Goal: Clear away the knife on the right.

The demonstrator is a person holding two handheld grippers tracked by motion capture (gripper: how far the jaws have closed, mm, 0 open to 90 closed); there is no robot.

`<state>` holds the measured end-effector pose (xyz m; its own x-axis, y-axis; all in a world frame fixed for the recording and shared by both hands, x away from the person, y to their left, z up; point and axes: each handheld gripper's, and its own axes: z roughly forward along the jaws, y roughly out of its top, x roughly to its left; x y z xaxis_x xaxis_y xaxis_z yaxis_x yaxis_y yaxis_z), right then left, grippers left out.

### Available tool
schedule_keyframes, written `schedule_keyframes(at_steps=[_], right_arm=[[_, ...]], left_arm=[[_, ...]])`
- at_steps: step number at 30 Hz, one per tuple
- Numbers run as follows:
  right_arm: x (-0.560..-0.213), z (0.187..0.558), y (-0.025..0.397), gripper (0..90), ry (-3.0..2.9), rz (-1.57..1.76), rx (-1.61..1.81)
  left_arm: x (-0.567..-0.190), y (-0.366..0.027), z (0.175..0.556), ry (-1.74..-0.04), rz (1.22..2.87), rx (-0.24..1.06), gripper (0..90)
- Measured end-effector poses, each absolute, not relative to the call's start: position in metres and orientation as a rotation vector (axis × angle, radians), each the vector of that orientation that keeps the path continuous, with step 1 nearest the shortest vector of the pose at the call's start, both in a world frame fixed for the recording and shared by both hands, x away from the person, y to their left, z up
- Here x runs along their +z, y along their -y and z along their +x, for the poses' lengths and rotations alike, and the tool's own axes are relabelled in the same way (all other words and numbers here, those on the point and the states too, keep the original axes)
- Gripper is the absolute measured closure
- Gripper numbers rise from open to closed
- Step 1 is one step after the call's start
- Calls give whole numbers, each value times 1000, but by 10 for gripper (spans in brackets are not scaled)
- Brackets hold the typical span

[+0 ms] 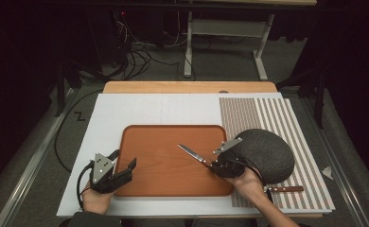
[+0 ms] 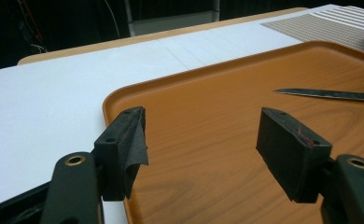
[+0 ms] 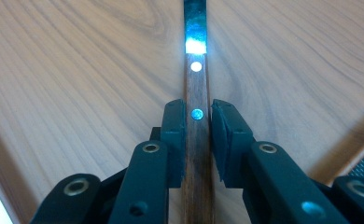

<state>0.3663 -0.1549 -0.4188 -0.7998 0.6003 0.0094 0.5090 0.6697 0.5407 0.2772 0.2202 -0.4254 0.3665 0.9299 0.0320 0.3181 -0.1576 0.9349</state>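
Observation:
An orange-brown wood-grain tray (image 1: 163, 165) lies in the middle of the white board. A knife (image 1: 188, 151) with a dark wooden handle points its blade up and left over the tray's right half. My right gripper (image 1: 210, 163) is shut on that handle; in the right gripper view the jaws (image 3: 199, 109) clamp the riveted handle (image 3: 196, 84) from both sides above the tray (image 3: 77, 93). My left gripper (image 1: 124, 158) is open at the tray's near left corner. In its own view the gripper (image 2: 203, 121) holds nothing over the tray (image 2: 217, 93), with the blade (image 2: 320, 94) far right.
A dark grey textured dome (image 1: 265, 153) sits on a striped mat (image 1: 267, 113) right of the tray, close behind my right hand. A second wooden-handled knife (image 1: 286, 189) lies on the mat near the front edge. The white board (image 1: 126, 109) extends left and behind the tray.

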Motion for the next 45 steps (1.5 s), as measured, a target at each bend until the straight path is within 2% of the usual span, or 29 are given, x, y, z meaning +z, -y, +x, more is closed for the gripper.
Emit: schedule_keyframes(at_steps=[19,28,34,39,45], right_arm=[[-420,369,163,722,-2638,953,781],[-419,369,166,769,-2624,960,760],[-418,365,166,768,-2630,976,741],[-418,363,163,684,-2625,978,736],[-419,371,153,681,-2597,955,739]], left_arm=[[-425,-220,277,-1120,1686,815,329],[-425,-220,277,-1120,1685,816,330],[-425,-220,277,-1121,1684,815,330],[-425,-220,277,-1121,1684,818,330],[-426,-220,277,-1123,1684,817,330]])
